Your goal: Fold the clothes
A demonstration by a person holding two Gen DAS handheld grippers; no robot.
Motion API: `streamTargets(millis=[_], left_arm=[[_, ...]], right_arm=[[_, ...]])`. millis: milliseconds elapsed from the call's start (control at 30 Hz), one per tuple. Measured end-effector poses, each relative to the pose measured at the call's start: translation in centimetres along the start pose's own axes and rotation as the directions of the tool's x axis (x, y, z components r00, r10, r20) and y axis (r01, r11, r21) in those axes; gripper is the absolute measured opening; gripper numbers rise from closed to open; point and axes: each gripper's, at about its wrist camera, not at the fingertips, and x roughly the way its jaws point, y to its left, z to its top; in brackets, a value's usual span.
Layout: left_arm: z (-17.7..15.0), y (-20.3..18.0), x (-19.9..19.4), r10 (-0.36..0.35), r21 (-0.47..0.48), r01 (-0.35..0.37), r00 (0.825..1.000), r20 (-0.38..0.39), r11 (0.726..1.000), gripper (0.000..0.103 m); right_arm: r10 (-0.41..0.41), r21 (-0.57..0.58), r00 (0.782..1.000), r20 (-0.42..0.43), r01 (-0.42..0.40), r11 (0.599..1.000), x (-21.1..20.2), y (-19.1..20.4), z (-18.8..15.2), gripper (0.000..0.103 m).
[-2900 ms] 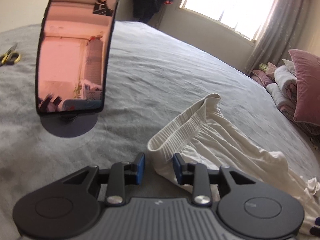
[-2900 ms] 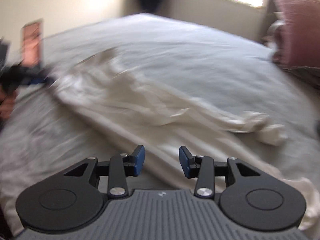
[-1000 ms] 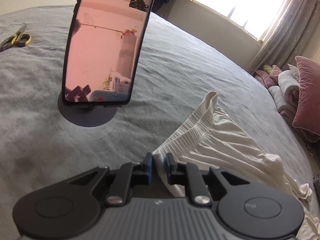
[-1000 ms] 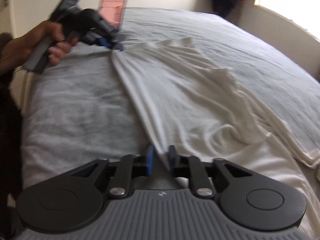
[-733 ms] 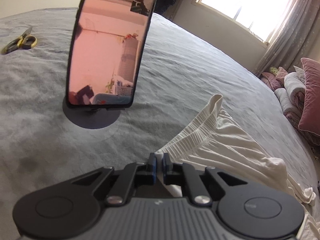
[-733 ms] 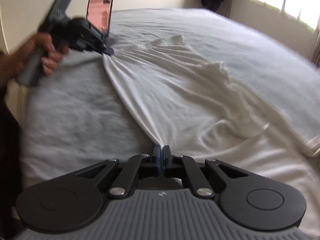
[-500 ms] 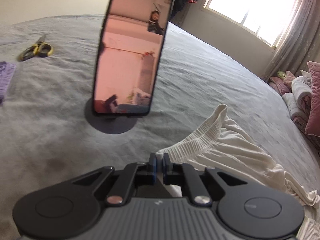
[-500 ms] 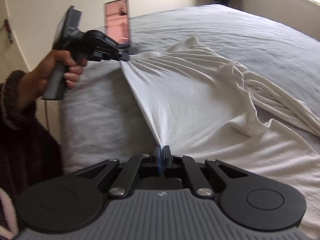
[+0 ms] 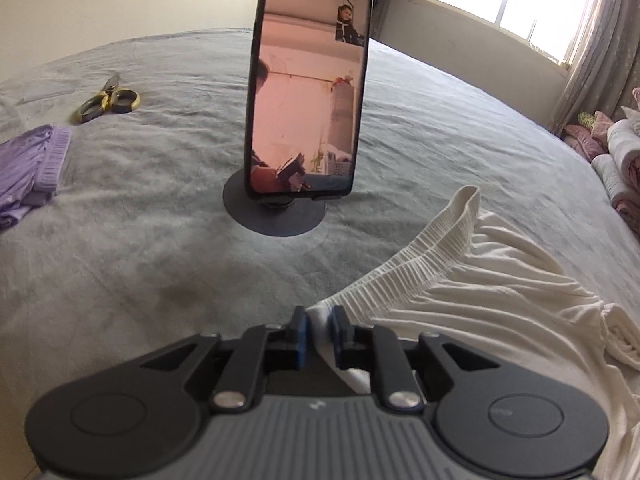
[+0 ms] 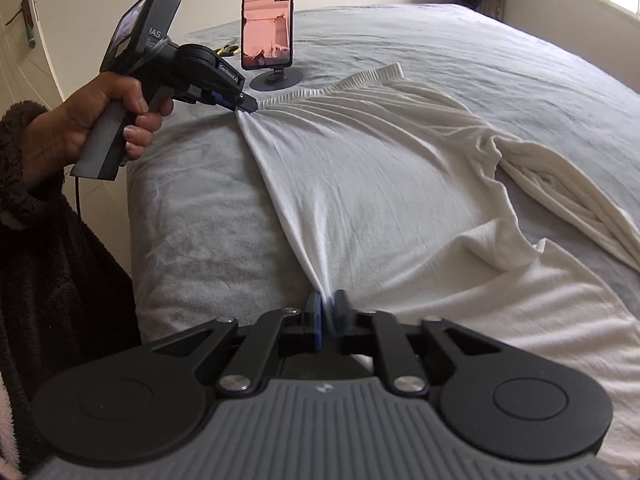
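Note:
White trousers (image 10: 380,168) lie spread on the grey bed (image 10: 500,64), with the ribbed waistband (image 9: 416,256) towards the phone. My left gripper (image 9: 319,330) is shut on the near waistband corner; it also shows in the right wrist view (image 10: 244,104), held by a hand. My right gripper (image 10: 327,320) is shut on the trousers' near side edge, further down the leg. The cloth edge runs taut between the two grippers. The far leg (image 10: 560,188) is bunched into a twisted roll.
A phone on a round stand (image 9: 308,92) stands upright just beyond the waistband. Scissors (image 9: 108,98) and a purple garment (image 9: 28,164) lie at the left. Pink pillows (image 9: 616,156) are at the right. The bed's edge (image 10: 134,208) is at the left, near the person's body.
Both grippers closed on the trousers and pulled the near edge taut. Both have drawn back, so the phone looks farther off, and the cloth lies flatter.

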Motion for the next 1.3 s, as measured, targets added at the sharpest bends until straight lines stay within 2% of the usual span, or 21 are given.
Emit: streamTargets(millis=[33,67,133,233,433,533,667,833,1033,1133,1300], left_arm=[[0.1,0.0,-0.3,-0.002,0.002,0.002,1.000,0.011,1.000,0.027],[0.1,-0.1,-0.6,-0.004,0.004,0.004,1.000,0.022,1.000,0.032],[0.3,-0.2,-1.3,-0.008,0.009,0.007,0.999,0.045,1.000,0.035],[0.4,-0.5,-2.2,-0.018,0.019,0.017,0.997,0.076,1.000,0.038],[-0.1,-3.5,-3.2,-0.138,0.116,0.129,0.988,0.075,0.985,0.041],[-0.9,-5.7,-3.3,-0.209,0.182,0.197,0.976,0.051,0.963,0.042],[-2.4,-8.8,-3.0,-0.293,0.271,0.282,0.956,-0.003,0.920,0.043],[-4.5,-12.4,-3.2,-0.387,0.375,0.386,0.919,-0.075,0.843,0.043],[-7.3,-16.5,-4.1,-0.482,0.496,0.490,0.862,-0.154,0.717,0.044],[-8.7,-18.7,-4.7,-0.529,0.537,0.546,0.824,-0.204,0.643,0.044],[-11.4,-22.3,-5.8,-0.600,0.587,0.635,0.745,-0.292,0.503,0.045]], right_arm=[[-0.005,-0.002,1.000,0.004,0.005,1.000,-0.2,0.0,0.0,0.018],[-0.009,0.003,1.000,0.011,0.009,1.000,-0.6,-0.1,-0.1,0.027],[-0.022,0.023,0.999,0.028,0.021,1.000,-1.2,-0.5,-0.3,0.041],[-0.057,0.055,0.997,0.045,0.055,0.997,-2.1,-1.2,-0.6,0.041],[-0.156,0.149,0.986,0.063,0.145,0.978,-4.1,-3.7,-1.7,0.041],[-0.215,0.218,0.975,0.062,0.197,0.956,-5.3,-5.5,-2.8,0.041],[-0.291,0.330,0.956,0.041,0.262,0.907,-7.0,-8.3,-4.7,0.041],[-0.358,0.455,0.934,0.008,0.315,0.833,-9.3,-11.2,-7.6,0.041],[-0.412,0.576,0.911,-0.017,0.346,0.740,-12.1,-13.7,-11.2,0.041],[-0.433,0.627,0.901,-0.028,0.353,0.694,-13.2,-14.8,-13.0,0.041],[-0.490,0.700,0.871,-0.037,0.372,0.609,-14.9,-16.5,-15.2,0.041]])
